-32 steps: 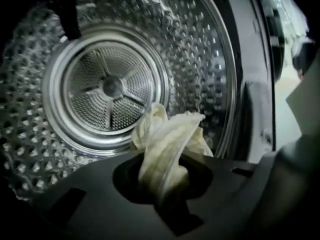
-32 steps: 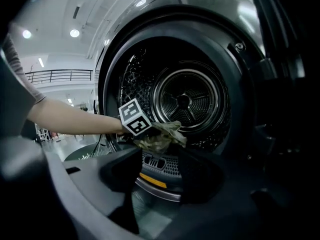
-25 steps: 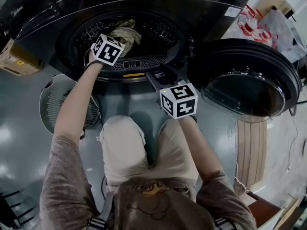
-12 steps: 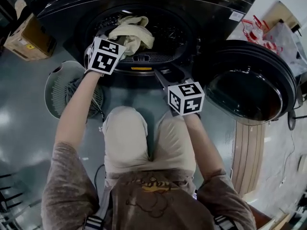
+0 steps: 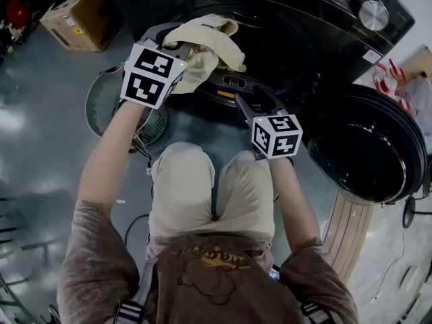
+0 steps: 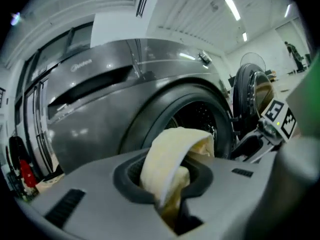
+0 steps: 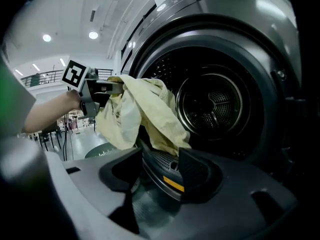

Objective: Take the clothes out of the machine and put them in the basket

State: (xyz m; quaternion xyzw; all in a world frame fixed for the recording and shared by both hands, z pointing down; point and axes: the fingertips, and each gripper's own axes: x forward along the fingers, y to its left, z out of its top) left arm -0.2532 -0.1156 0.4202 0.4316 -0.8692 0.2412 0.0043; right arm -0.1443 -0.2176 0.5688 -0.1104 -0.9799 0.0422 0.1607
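Compared with a second ago, you are drawing your left gripper [image 6: 167,180] out of the machine [image 5: 317,12] and up near the basket [image 5: 101,106], its fingers pinching nearly shut on the yellow garment [image 5: 212,42] draping ahead of them, while your right gripper [image 7: 152,169] is hovering, fingers half apart and holding nothing, the drum's lip [image 7: 172,182] between them.

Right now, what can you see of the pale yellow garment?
The pale yellow garment is soft, crumpled cloth, thin-looking, bunched in loose folds. The left gripper is shut on one fold, holding it up before the open mouth of the washing machine; the rest droops below. Whether its lower end touches the rim is unclear.
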